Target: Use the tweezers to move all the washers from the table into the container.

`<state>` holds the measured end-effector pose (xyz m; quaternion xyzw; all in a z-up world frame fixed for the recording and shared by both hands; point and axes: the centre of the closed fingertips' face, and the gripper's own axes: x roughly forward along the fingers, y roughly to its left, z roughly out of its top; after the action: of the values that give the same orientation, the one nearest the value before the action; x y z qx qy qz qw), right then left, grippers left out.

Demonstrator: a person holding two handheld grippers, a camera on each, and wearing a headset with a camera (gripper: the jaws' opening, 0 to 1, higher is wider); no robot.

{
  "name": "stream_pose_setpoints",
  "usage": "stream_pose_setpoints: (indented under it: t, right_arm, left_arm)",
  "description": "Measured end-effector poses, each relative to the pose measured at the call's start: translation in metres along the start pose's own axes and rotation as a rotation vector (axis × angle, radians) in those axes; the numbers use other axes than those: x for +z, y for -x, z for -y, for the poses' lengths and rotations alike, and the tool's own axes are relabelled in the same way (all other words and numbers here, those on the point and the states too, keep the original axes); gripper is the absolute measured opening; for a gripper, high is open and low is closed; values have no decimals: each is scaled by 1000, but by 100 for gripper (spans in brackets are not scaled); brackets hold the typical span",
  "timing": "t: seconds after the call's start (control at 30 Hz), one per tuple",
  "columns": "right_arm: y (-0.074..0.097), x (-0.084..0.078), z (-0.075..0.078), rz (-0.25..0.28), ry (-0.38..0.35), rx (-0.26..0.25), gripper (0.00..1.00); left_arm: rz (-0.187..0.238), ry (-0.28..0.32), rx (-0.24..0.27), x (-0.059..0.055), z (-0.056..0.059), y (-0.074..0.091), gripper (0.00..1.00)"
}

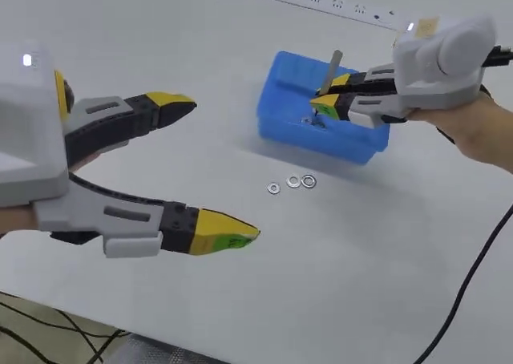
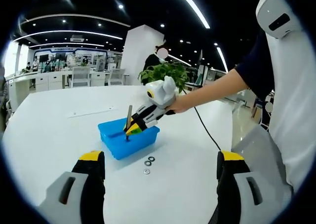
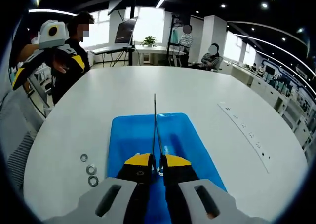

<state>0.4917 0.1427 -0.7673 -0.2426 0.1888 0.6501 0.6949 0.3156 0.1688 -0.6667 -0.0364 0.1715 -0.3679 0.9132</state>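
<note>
**Over the blue container, with three washers to go**

At the right gripper, the jaws are pinched close together on the tweezers. The tweezers are thin, grey and made of metal. Their top end sticks up above the jaws and their tips point down into the container, a small blue box with low walls. Something tiny and shiny sits by the tips, but I cannot tell if it is a washer.

Near the front of the container, three washers lie flat on the white tabletop. They are small silver rings, set close in a short row, with two almost touching. I think the job is only partly done, since all three have yet to go in.

Well apart from them, the left gripper hangs over the tabletop. Its jaws are spread wide and hold nothing.
</note>
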Motion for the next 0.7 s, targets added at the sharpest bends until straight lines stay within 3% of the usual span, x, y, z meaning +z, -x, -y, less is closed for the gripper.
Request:
stream_pose_setpoints:
  t: [0.67, 0.7]
  right_arm:
    - [8, 5, -6, -2, -2, -7, 10]
    - [8, 6, -6, -1, -2, -5, 10]
  left_arm:
    - [31, 35, 27, -3, -13, 8, 99]
    - [68, 59, 19, 4, -10, 6, 99]
